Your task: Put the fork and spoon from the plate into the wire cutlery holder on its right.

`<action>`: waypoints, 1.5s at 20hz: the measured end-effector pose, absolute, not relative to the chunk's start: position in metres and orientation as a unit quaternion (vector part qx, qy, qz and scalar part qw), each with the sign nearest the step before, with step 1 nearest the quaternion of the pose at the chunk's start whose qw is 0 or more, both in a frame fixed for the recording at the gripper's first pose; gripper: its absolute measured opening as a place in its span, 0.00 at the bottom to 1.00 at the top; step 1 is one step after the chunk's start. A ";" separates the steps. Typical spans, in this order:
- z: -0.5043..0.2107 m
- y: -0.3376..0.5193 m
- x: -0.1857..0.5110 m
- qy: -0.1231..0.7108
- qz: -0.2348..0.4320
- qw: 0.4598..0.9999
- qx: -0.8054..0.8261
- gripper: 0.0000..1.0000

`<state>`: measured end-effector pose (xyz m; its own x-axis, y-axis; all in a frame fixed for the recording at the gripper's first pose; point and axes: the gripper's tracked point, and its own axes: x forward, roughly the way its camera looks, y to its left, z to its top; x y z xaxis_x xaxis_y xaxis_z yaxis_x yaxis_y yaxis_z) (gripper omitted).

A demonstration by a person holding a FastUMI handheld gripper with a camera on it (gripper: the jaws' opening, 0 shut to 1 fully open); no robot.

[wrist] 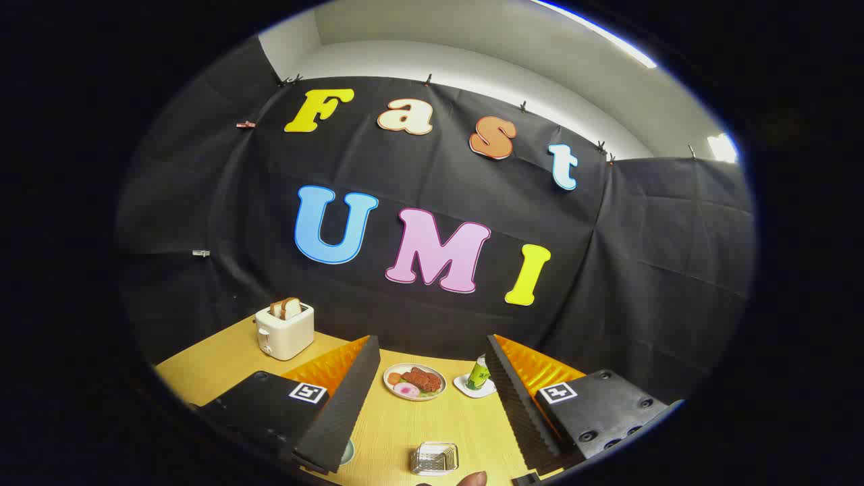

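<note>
Claw point(428, 398) was wide open, nothing between its fingers, held high over the wooden tabletop point(405, 432) and tilted up toward the booth wall. Wire cutlery holder point(435, 458) sat on the tabletop between the fingers, near the claw's base, looked empty as far as could be told. Fork and spoon were not readable here; a greenish rim point(347, 451) peeked out from behind the left finger point(341, 405), possibly the task plate, mostly hidden. Beyond the fingertips was a plate of food point(414, 381), and just beside it a green can point(479, 373) on a small white dish point(468, 386). Toaster with bread slices point(284, 329) stood well apart to the left.

Risks from here, judged: the food plate could be mistaken for the target plate since it sat dead ahead. Dropping down blind might knock the wire holder, which looked light and would slide. The cutlery lay flat, so open fingers could scrape the plate or push the pieces off. A fingertip point(472, 480) showed close to the holder and could be bumped
</note>
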<state>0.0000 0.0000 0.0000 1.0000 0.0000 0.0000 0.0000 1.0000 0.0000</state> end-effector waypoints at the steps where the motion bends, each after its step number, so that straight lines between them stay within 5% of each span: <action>1: -0.001 0.000 0.000 0.000 -0.001 1.000 0.000 0.98; 18: -0.007 0.007 -0.001 0.020 0.022 1.000 0.008 0.98; 30: -0.196 0.139 -0.029 0.309 0.194 0.931 0.018 0.97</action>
<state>-0.0294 0.1391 -0.1957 0.7343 0.3723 -0.5677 -0.3499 0.9241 0.1535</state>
